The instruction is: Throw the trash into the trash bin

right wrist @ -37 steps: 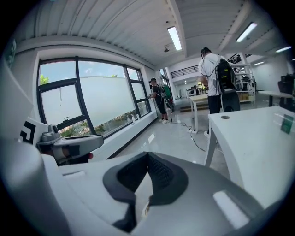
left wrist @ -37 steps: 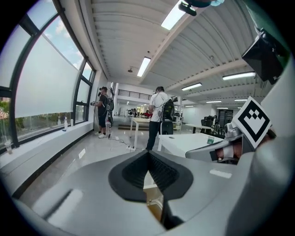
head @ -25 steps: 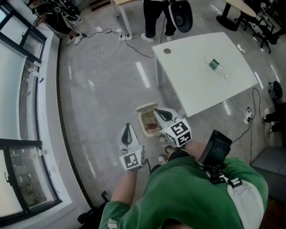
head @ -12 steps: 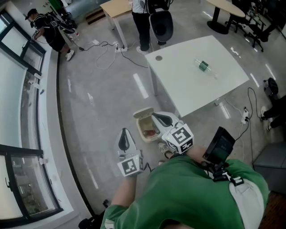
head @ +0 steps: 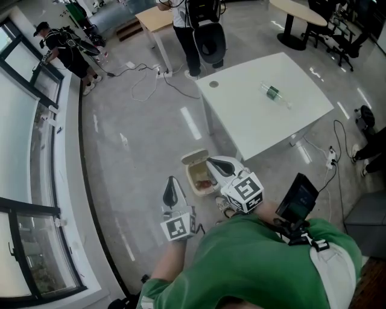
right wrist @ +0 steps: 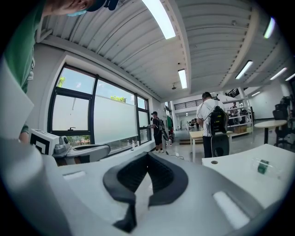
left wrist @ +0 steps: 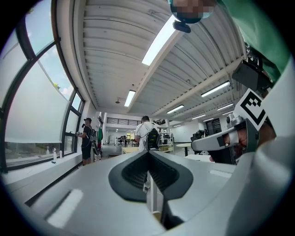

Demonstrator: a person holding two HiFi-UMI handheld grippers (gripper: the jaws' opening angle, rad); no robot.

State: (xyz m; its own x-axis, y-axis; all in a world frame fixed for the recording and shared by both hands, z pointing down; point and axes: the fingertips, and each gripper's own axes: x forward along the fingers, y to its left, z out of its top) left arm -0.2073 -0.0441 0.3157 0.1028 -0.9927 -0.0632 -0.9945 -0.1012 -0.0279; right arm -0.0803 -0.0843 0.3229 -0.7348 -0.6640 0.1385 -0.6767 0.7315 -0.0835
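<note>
A clear plastic bottle (head: 272, 92) with a green label lies on the white table (head: 253, 121); the right gripper view also shows the bottle (right wrist: 263, 167), far ahead at the right. On the floor beside the table stands a small cream trash bin (head: 192, 175) with its lid flipped open and something red inside. My right gripper (head: 210, 160) hangs over the bin with its jaws shut and nothing in them (right wrist: 147, 155). My left gripper (head: 172, 179) is to the left of the bin, also shut and empty (left wrist: 148, 153). Both point level.
A person with a backpack (head: 202, 30) stands at the table's far end by a wooden desk (head: 154, 18). Another person (head: 66, 48) stands by the window wall at the left. Cables (head: 151, 78) trail over the grey floor.
Both grippers have risen a little and stayed shut. The table and bottle have shifted up and left in the head view and look slightly smaller.
</note>
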